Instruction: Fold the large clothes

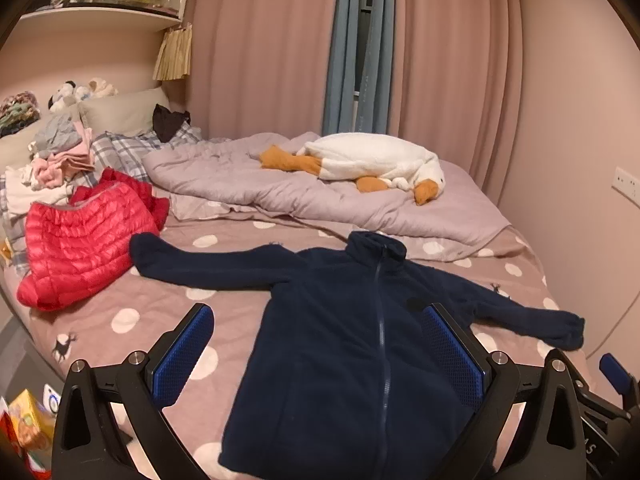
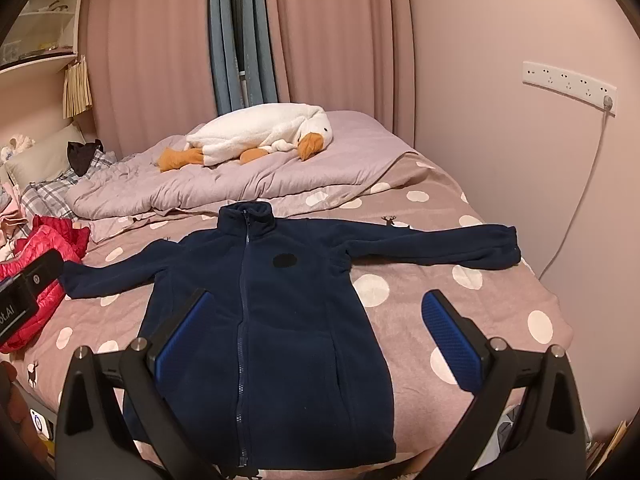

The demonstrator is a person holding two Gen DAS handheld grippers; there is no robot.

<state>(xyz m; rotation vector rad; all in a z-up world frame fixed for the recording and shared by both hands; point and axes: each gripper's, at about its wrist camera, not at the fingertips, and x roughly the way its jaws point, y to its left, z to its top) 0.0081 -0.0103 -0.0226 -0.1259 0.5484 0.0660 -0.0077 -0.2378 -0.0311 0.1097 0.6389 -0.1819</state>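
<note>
Navy fleece jacket spread flat on the polka-dot bed, both grippers held open above its near hem.

The navy fleece jacket [image 1: 340, 344] is laid front up on the polka-dot bedsheet [image 1: 132, 312], zipped, collar at the far end and both sleeves stretched out to left and right. The left gripper [image 1: 318, 354] is held with its fingers spread wide and nothing between them; the right gripper [image 2: 318, 338] is likewise spread wide and holds nothing. A red puffer jacket [image 1: 80, 244] is seen crumpled to the left, just beside the left sleeve. A plush goose [image 2: 256, 136] lies on the rumpled lilac duvet [image 2: 240, 180] at the far side.
</note>
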